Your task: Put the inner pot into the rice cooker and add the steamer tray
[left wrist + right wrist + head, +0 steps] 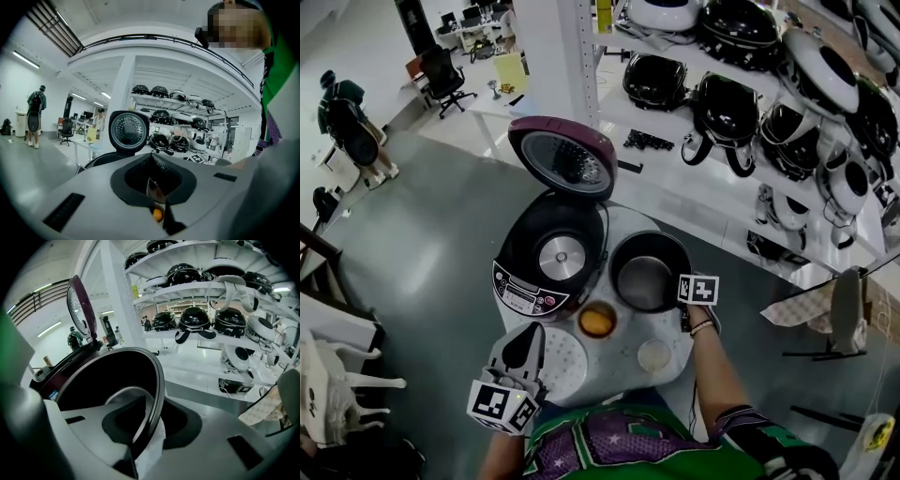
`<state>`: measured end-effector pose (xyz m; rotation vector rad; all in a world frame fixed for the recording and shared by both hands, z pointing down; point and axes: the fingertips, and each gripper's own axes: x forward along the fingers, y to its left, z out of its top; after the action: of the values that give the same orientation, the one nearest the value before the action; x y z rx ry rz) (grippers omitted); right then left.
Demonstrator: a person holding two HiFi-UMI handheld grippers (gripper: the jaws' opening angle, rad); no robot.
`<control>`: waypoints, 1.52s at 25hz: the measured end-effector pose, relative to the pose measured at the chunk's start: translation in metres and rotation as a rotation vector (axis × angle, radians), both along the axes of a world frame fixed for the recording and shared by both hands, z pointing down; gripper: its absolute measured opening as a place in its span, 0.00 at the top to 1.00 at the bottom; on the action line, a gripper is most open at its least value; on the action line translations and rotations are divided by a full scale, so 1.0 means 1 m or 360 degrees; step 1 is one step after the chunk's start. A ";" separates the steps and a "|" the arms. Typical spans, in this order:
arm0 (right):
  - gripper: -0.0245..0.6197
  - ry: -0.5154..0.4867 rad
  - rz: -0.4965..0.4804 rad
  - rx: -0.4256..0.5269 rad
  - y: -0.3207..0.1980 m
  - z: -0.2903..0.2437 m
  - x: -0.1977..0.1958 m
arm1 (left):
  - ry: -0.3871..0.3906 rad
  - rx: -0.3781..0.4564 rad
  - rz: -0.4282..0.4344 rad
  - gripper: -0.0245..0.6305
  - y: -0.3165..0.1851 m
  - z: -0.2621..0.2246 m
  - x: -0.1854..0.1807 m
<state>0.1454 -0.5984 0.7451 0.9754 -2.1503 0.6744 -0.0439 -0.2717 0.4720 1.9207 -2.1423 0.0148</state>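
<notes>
The right tool [139, 446] is clamping the pot [646, 279] rim; gripping squarely should be limiting tilt while the left tool [529, 337] is hanging closed.

Jaws of the left gripper [151, 183] together, rice cooker lid [128, 132] upright beyond them.

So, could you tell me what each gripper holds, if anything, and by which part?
The right gripper holds the inner pot by its rim; the left gripper is shut, empty.
</notes>
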 end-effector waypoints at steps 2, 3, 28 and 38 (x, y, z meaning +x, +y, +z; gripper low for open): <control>0.84 0.0019 0.0012 -0.0011 -0.002 0.000 0.000 | -0.0003 0.0001 -0.0005 0.93 0.001 -0.002 0.000; 0.85 0.0043 0.0016 -0.0012 -0.003 0.000 0.000 | -0.0003 0.0001 -0.0008 0.93 0.001 -0.003 0.000; 0.95 -0.0166 0.0510 -0.0046 0.019 -0.051 0.057 | 0.0030 0.0066 0.0030 0.93 0.055 -0.024 -0.061; 0.95 -0.0264 0.0651 0.0015 0.069 -0.103 0.052 | 0.0051 0.0159 0.0183 0.93 0.072 -0.060 -0.113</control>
<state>0.1978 -0.5292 0.6420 1.4284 -2.1106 0.9687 -0.1569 -0.1993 0.4118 2.0831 -2.0457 -0.1018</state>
